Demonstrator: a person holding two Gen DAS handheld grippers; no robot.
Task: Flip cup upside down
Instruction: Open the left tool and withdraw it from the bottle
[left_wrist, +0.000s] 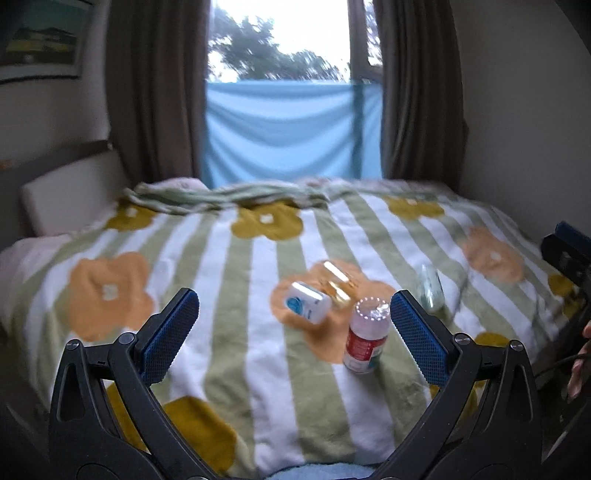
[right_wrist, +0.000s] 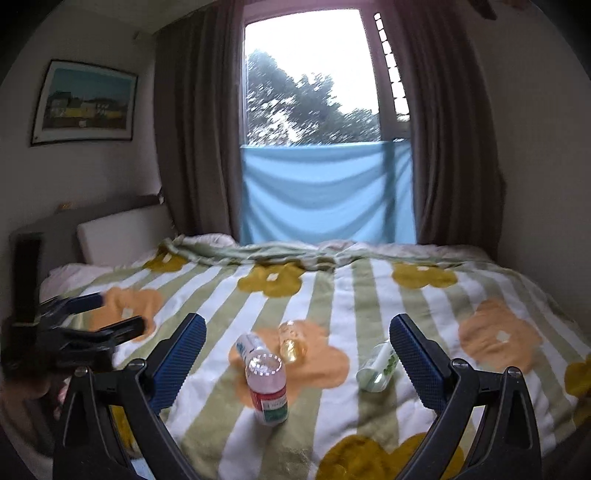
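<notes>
A clear plastic cup with a red, white and green label (left_wrist: 365, 336) stands upright on the flowered blanket, its open rim on top; it also shows in the right wrist view (right_wrist: 267, 389). My left gripper (left_wrist: 294, 332) is open and empty above the near part of the bed, the cup just inside its right finger (left_wrist: 417, 336). My right gripper (right_wrist: 297, 354) is open and empty, with the cup below and between its fingers. The left gripper also shows in the right wrist view (right_wrist: 88, 325) at the left edge, blurred.
A white and blue box (left_wrist: 306, 302), an amber glass (left_wrist: 338, 282) and a clear green-printed bottle (right_wrist: 376, 363) lie on the bed (right_wrist: 369, 295) near the cup. Curtains and a window stand behind; a wall is at the right.
</notes>
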